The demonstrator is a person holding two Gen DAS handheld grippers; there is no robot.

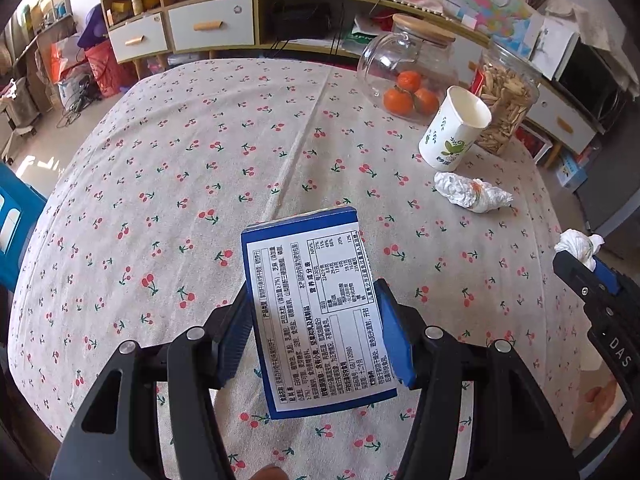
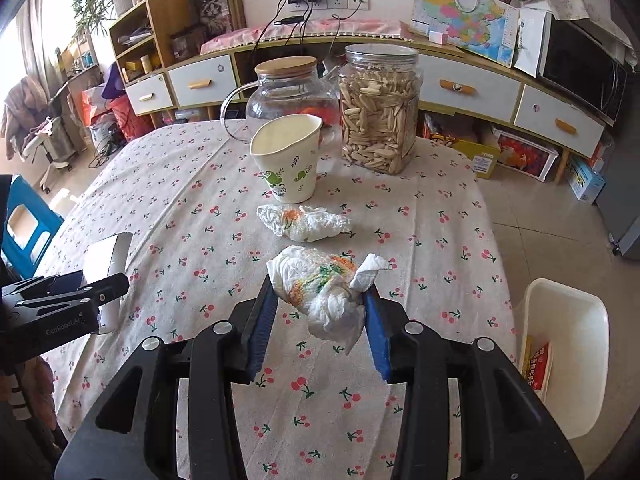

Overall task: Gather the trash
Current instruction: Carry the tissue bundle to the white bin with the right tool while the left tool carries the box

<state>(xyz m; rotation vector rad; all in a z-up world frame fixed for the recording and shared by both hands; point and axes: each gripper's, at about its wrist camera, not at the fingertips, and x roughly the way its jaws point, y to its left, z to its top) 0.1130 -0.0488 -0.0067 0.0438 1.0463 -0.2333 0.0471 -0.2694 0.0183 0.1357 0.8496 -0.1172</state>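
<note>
Quickly, containers first:
glass pitcher (image 2: 288, 100): wooden lid on, oranges inside, far end of bench (image 2: 440, 208), just behind the paper cup.
clear jar (image 2: 378, 108): lidded, full of pale seeds or nuts, beside the pitcher on its right in the right wrist view.
paper cup (image 2: 289, 158): white with green leaf print, rim bent out of round, upright on the bench; contents not visible.
white bin (image 2: 568, 344): off the bench's right edge, lower than the top; red-and-yellow packet (image 2: 538, 364) lies inside.
blue box (image 1: 316, 312): flat carton, white label with printed text facing the camera, tilted, lifted off the cloth.
left claw (image 1: 316, 332): clenched on the blue box, one blue pad on each long side; sits over the near-middle of the bench, pointing toward the far end.
crumpled tissue wad (image 2: 324, 292): white with orange and green print, raised above the cloth.
right claw (image 2: 320, 320): clenched on the crumpled tissue wad, pads pressing both sides; over the right half of the bench, just left of the white bin.
second tissue wad (image 2: 306, 222): loose on the cloth, between the paper cup and the right claw, touching neither.
bench cover: cherry-print cloth.
cross-view: each claw shows at the edge of the other's camera, side by side, apart.
</note>
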